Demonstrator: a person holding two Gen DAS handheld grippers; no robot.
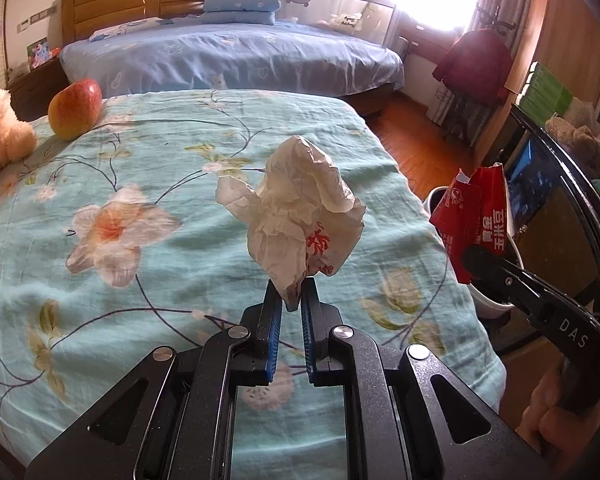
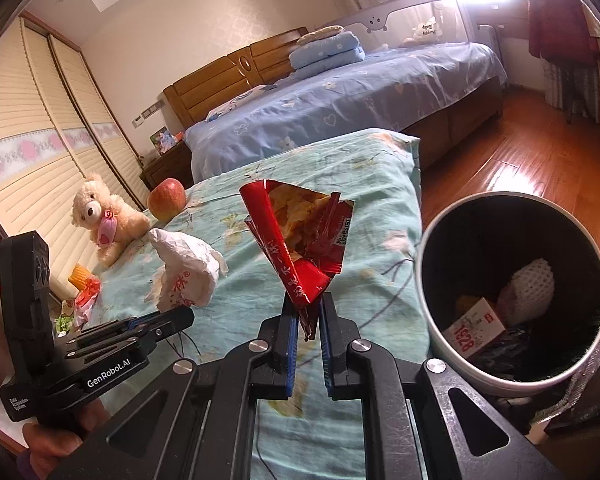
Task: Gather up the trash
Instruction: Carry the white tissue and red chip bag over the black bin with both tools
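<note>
Two beds (image 2: 340,112) — one apple (image 2: 166,199), one teddy (image 2: 100,216), one bin (image 2: 512,292)

Floral bed (image 1: 148,208) bears apple (image 1: 75,109) and teddy bear (image 2: 100,216).

Left gripper (image 1: 291,300) holds a crumpled paper wrapper (image 1: 300,216) up over the near bed (image 1: 180,200); right gripper (image 2: 309,312) beside it holds a snack bag (image 2: 300,240), also over that bed. Bin (image 2: 512,280) stands on the floor (image 2: 520,152) just off the bed's right edge, right of the snack bag, with a box (image 2: 476,326) and a foam net (image 2: 528,288) inside. Apple (image 2: 166,199) and teddy bear (image 2: 100,216) sit at the bed's far left; more wrappers (image 2: 84,292) lie nearer, at its left edge. Second bed (image 2: 340,108) behind, folded blankets (image 2: 328,50) on it by the headboard (image 2: 236,76).
</note>
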